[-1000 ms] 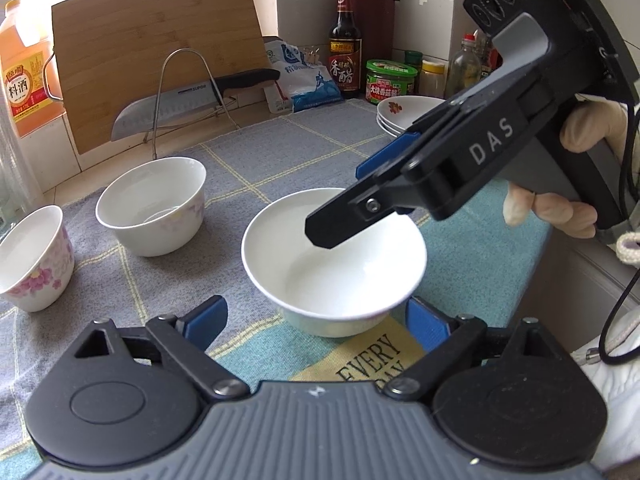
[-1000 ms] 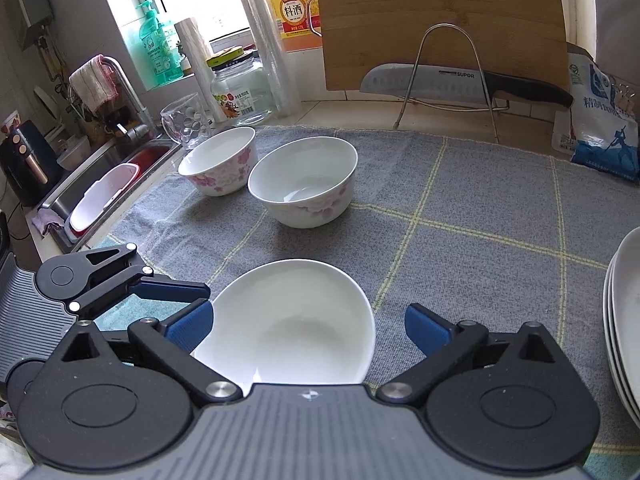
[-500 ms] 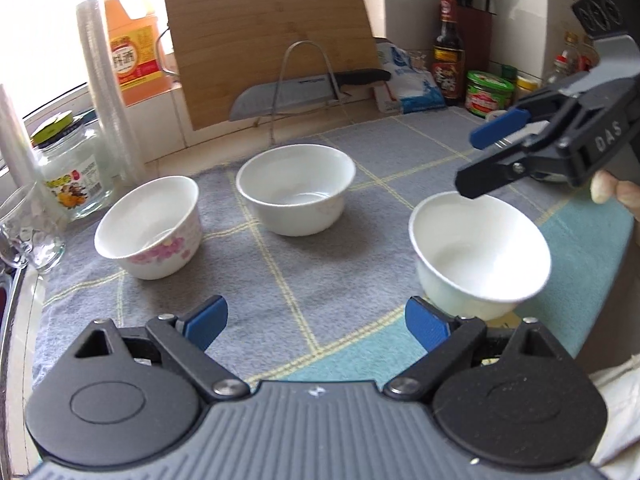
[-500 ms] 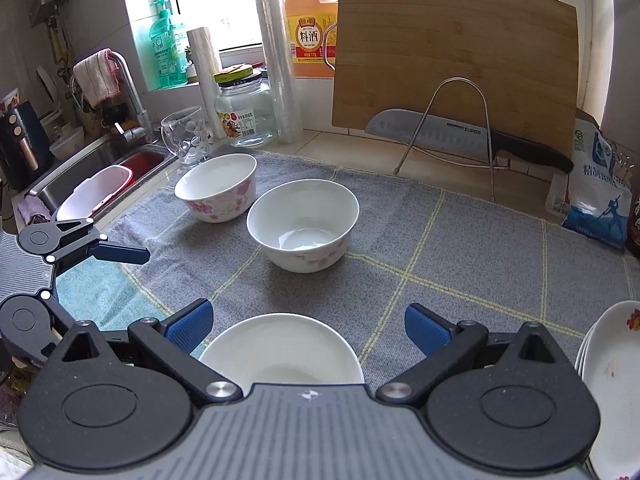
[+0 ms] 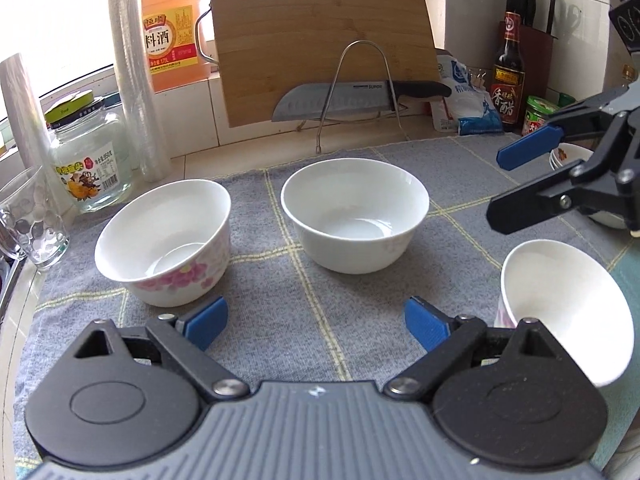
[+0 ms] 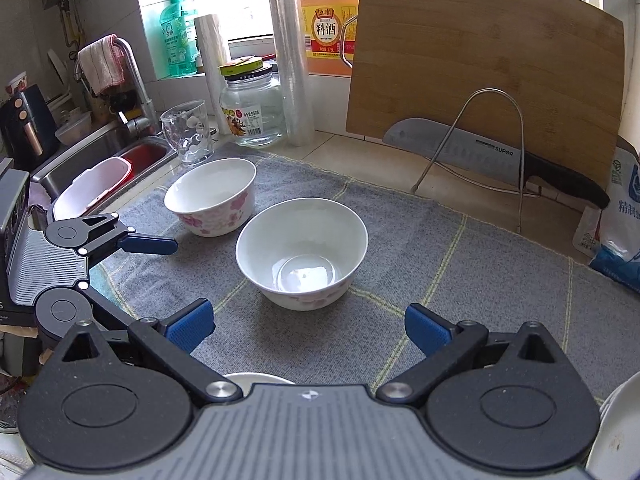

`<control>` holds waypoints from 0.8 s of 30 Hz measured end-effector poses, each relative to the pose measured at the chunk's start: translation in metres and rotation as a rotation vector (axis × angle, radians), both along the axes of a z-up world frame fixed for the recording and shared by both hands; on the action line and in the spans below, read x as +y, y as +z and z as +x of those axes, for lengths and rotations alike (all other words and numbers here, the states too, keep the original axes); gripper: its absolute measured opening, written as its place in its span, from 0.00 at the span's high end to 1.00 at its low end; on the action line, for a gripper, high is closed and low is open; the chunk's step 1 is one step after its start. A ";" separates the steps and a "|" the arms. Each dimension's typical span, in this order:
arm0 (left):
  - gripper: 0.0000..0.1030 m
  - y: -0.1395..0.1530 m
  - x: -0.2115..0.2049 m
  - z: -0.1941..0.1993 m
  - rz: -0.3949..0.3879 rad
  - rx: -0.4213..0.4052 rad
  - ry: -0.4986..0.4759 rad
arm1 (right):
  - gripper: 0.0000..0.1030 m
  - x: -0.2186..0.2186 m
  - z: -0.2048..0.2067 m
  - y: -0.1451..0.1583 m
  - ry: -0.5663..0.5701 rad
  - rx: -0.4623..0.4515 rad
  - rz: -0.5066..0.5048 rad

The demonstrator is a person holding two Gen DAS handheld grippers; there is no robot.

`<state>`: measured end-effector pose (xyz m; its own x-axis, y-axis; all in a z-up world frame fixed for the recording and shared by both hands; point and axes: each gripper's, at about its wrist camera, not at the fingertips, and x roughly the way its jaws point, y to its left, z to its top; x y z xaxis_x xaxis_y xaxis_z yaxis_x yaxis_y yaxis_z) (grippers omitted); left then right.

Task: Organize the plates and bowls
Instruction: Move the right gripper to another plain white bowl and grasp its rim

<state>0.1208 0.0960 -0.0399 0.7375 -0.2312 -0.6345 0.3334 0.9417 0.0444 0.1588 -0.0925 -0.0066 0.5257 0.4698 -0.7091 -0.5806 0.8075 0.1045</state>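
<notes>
at the far left of the bench a sink with a pink basin is seen, then a drinking glass and a glass jar at the edge of the grey cloth. next on the cloth, a flowered bowl and a white bowl are set near each other but apart, both upright and empty. the left gripper is held over the cloth in front of them, its blue pads spread wide with nothing between them. further right, a third bowl is seen just beside that gripper, and the right gripper is likewise held apart and empty above it. at the far right a stack of plates is only partly shown. no bowl appears to be nested yet. a thin glazed rim could be slipped from the pads if pinched off-centre, and the glass could be knocked toward the sink if the flowered bowl is approached too widely.
</notes>
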 end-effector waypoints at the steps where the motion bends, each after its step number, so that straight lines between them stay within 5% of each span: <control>1: 0.07 0.000 -0.002 0.002 -0.001 -0.003 -0.002 | 0.00 0.002 0.004 -0.001 0.005 0.005 -0.002; 18: 0.10 -0.008 -0.023 0.035 -0.021 -0.036 -0.066 | 0.04 0.026 0.067 -0.017 0.086 0.065 -0.021; 24: 0.19 -0.008 -0.026 0.040 -0.028 -0.039 -0.086 | 0.12 0.032 0.084 -0.025 0.101 0.095 -0.021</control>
